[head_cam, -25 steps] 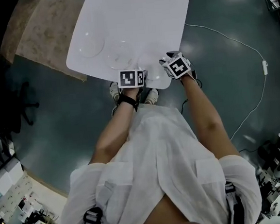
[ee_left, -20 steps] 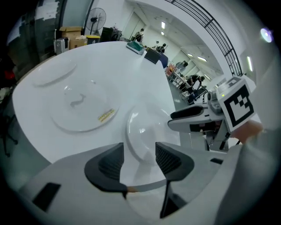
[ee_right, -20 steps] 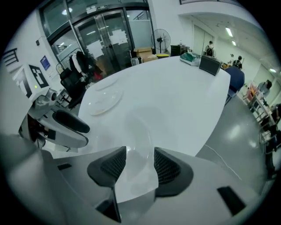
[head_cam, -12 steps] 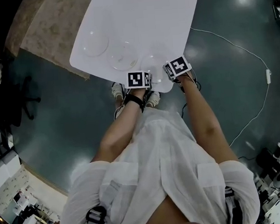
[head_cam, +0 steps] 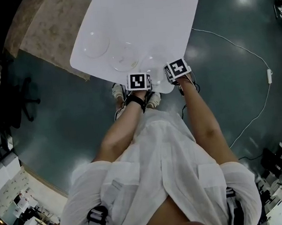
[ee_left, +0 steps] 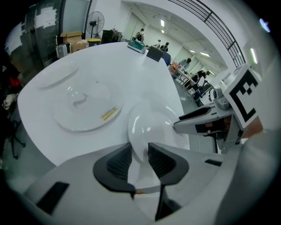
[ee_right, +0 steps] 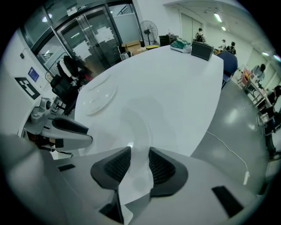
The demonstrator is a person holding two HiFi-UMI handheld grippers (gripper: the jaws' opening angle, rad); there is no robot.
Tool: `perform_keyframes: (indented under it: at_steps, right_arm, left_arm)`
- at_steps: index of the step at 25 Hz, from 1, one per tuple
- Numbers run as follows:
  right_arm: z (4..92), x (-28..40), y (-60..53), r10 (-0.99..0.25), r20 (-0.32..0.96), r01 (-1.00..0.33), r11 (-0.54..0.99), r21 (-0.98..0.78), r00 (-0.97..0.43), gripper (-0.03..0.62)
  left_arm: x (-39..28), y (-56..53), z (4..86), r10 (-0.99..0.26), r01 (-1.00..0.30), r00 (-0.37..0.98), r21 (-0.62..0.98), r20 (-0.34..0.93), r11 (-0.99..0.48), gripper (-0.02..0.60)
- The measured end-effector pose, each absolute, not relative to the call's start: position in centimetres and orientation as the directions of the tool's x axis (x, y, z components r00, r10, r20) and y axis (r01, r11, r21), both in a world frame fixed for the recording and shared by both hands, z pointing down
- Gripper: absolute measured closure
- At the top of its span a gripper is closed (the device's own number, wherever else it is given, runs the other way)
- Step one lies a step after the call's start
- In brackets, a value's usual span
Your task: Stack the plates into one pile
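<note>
I stand at the near rounded corner of a long white table (head_cam: 147, 16) with a smooth, bare, glossy top. Three clear round glass plates lie on it in a slanting row, each flat on the surface and apart from the others. The near plate (head_cam: 152, 63) sits just inside the table's edge in front of me, and I have a gripper on each side of it. My left gripper (ee_left: 137, 151) takes its rim from the left and my right gripper (ee_right: 139, 156) from the right. Both sets of jaws have just been closing and now stand partway in, one ribbed pad on either side of the rim. They are not yet clamped tight on it, and the plate rests on the table. The middle plate (head_cam: 125, 56) carries a small yellowish label (ee_left: 109, 114), and the far plate (head_cam: 96, 44) lies beyond it toward the left edge. Under the table the floor (head_cam: 238, 106) is dark, polished and blue-grey. A beige rug (head_cam: 50, 29) lies on my left, and a thin white cable (head_cam: 233, 41) trails off on my right. Across the room I see a standing fan (ee_left: 95, 21) and glass doors (ee_right: 88, 30).
</note>
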State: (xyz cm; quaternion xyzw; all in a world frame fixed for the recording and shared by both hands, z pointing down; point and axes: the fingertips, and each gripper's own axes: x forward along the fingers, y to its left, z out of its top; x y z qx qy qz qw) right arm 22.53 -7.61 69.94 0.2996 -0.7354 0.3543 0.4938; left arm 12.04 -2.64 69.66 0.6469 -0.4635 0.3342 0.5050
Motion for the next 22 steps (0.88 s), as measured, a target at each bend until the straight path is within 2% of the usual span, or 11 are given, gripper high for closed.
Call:
perform_keyframes:
  at_steps: [14, 22]
  right_arm:
    - [67.9, 22.1, -9.7, -0.121, 0.954, -0.802, 0.577, -0.158, -0.275, 0.474]
    - [66.4, 17.9, -11.7, -0.144, 0.947, -0.771, 0.622, -0.139, -0.287, 0.476]
  left_arm:
    - [11.3, -3.3, 67.9, -0.274, -0.922, 0.373, 0.386, 0.886, -0.007, 0.518]
    - [7.8, -4.1, 66.8, -0.308, -0.915, 0.37, 0.401, 0.876, 0.043, 0.522]
